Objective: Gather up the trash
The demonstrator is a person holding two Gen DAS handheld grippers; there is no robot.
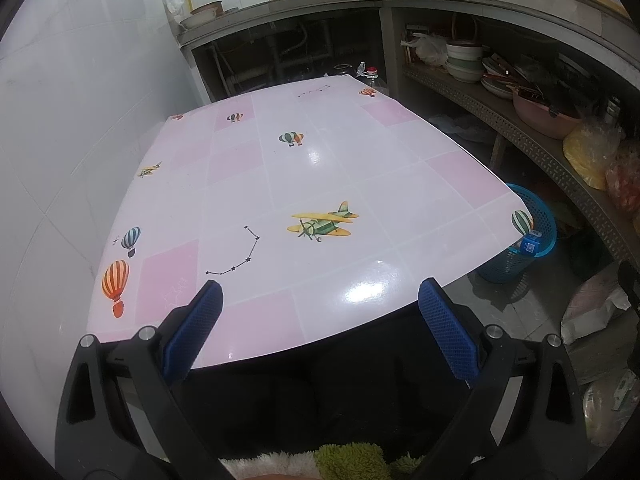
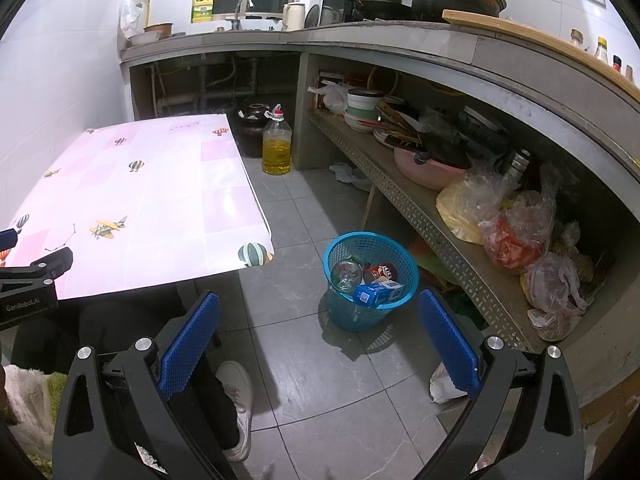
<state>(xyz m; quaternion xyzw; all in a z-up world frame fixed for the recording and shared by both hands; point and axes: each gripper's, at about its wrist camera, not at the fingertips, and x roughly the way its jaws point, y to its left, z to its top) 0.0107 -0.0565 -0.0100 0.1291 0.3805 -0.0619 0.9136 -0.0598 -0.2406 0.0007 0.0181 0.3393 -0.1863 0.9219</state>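
Bright overhead light w/ glare on glossy table (image 1: pixel 320 168), heavy fisheye warp + dark corners, edges maybe slightly soft.

Blue basket (image 2: pixel 370 280) stands on tiled floor (image 2: pixel 320 380) beside table (image 2: pixel 168 200).

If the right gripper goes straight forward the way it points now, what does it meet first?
Probably the blue basket on the floor, which sits between the open fingers of the right gripper in its wrist view. Nothing shows in between, though depth is unclear and it might reach the floor tiles short of it.
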